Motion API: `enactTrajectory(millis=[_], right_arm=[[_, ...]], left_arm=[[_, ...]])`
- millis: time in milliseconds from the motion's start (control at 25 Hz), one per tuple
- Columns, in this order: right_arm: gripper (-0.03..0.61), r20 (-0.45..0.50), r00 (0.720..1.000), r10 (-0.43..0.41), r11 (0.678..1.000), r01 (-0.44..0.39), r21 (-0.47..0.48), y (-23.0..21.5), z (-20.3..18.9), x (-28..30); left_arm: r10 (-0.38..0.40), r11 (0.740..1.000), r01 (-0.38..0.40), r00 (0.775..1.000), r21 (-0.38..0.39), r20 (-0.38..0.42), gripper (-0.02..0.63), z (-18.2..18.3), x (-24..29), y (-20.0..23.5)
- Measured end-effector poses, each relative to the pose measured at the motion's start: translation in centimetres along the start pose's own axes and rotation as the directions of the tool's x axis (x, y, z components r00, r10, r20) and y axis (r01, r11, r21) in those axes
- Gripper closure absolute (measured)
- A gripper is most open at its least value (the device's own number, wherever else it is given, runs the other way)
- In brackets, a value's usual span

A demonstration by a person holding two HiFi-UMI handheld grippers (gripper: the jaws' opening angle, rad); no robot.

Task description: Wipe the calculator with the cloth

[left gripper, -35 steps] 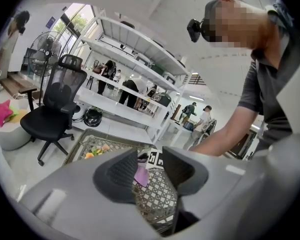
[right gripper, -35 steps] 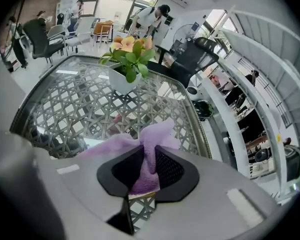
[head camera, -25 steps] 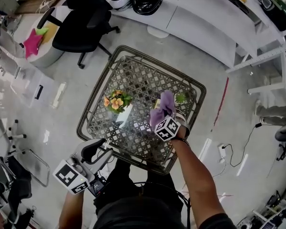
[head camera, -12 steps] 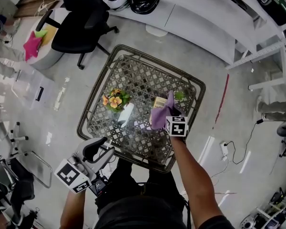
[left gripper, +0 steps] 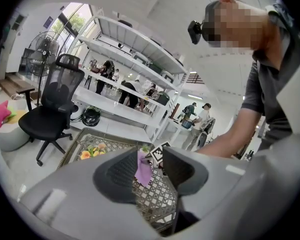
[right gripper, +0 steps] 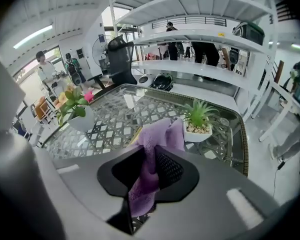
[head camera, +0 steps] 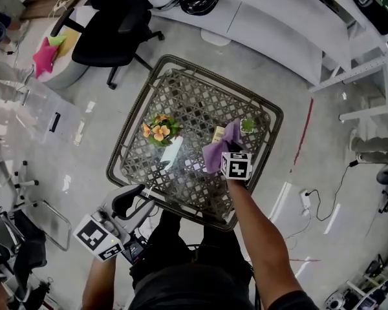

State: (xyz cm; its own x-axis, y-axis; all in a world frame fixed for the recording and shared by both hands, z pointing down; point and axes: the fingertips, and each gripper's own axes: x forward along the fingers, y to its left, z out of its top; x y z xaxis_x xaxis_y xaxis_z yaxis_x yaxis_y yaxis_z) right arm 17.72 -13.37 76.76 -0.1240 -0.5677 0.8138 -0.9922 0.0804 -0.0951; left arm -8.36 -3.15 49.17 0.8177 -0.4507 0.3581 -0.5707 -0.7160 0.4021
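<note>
The right tongs (right gripper: 151,170) pinch the cloth (right gripper: 157,134).
The purple cloth hangs over the glass worktop (head camera: 181,99), near a small plant (right gripper: 204,120). The left tongs (left gripper: 153,170) stand apart and hold nothing, just off the worktop's edge.

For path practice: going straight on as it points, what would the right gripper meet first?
Probably the calculator on the glass table, just beyond the purple cloth the right gripper holds; depth is unclear.
</note>
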Motion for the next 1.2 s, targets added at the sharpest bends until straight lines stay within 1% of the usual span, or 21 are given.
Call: enactTrajectory(millis=[200, 400, 480, 560, 640, 760, 840, 960, 1040, 1080, 1120, 1200], right_arm=[[0.515, -0.024, 0.999, 0.031, 0.999, -0.032, -0.023, 2.3, -0.5, 0.8], [0.515, -0.056, 0.994, 0.096, 0.993, -0.1, -0.067, 4.9, -0.7, 1.2], [0.515, -0.073, 0.99, 0.121, 0.987, -0.127, -0.1, 5.9, -0.7, 1.2], [0.515, -0.076, 0.989, 0.129, 0.975, -0.14, -0.174, 7.0, -0.6, 1.0], [0.515, -0.069, 0.989, 0.131, 0.95, -0.145, -0.276, 8.1, -0.5, 0.8], [0.515, -0.062, 0.99, 0.13, 0.899, -0.144, -0.415, 9.3, -0.8, 0.8], [0.515, -0.061, 0.991, 0.116, 0.853, -0.131, -0.505, 9.8, -0.8, 0.5], [0.515, -0.056, 0.994, 0.098, 0.775, -0.111, -0.622, 10.3, -0.9, 0.3], [0.515, -0.058, 0.994, 0.088, 0.723, -0.104, -0.683, 10.4, -1.2, 0.3], [0.515, -0.061, 0.995, 0.082, 0.703, -0.101, -0.703, 10.3, -1.4, 0.3], [0.515, -0.063, 0.995, 0.077, 0.691, -0.099, -0.716, 10.1, -1.6, 0.4], [0.515, -0.067, 0.996, 0.066, 0.687, -0.094, -0.721, 9.5, -2.0, 0.4]], left_arm=[[0.008, 1.0, -0.007, 1.0, -0.003, 0.008, 0.453, -0.4, -0.8, 0.3], [0.017, 1.0, -0.017, 1.0, -0.007, 0.01, 0.453, -0.5, -1.5, 0.7], [0.02, 1.0, -0.02, 1.0, -0.008, 0.012, 0.453, -0.5, -1.8, 0.8], [0.02, 1.0, -0.02, 1.0, -0.008, 0.015, 0.453, -0.5, -2.0, 1.0], [0.019, 1.0, -0.018, 1.0, -0.008, 0.016, 0.453, -0.4, -2.1, 1.0], [0.016, 1.0, -0.016, 1.0, -0.008, 0.016, 0.453, -0.5, -2.1, 1.0], [0.015, 1.0, -0.015, 1.0, -0.006, 0.016, 0.453, -0.5, -2.0, 1.0], [0.014, 1.0, -0.013, 1.0, -0.003, 0.015, 0.453, -0.4, -1.9, 1.0], [0.012, 1.0, -0.012, 1.0, -0.003, 0.015, 0.453, -0.3, -1.8, 1.0], [0.011, 1.0, -0.011, 1.0, -0.002, 0.014, 0.453, -0.3, -1.7, 1.0], [0.01, 1.0, -0.01, 1.0, -0.002, 0.013, 0.453, -0.3, -1.5, 0.9], [0.008, 1.0, -0.008, 1.0, -0.002, 0.01, 0.453, -0.3, -1.3, 0.8]])
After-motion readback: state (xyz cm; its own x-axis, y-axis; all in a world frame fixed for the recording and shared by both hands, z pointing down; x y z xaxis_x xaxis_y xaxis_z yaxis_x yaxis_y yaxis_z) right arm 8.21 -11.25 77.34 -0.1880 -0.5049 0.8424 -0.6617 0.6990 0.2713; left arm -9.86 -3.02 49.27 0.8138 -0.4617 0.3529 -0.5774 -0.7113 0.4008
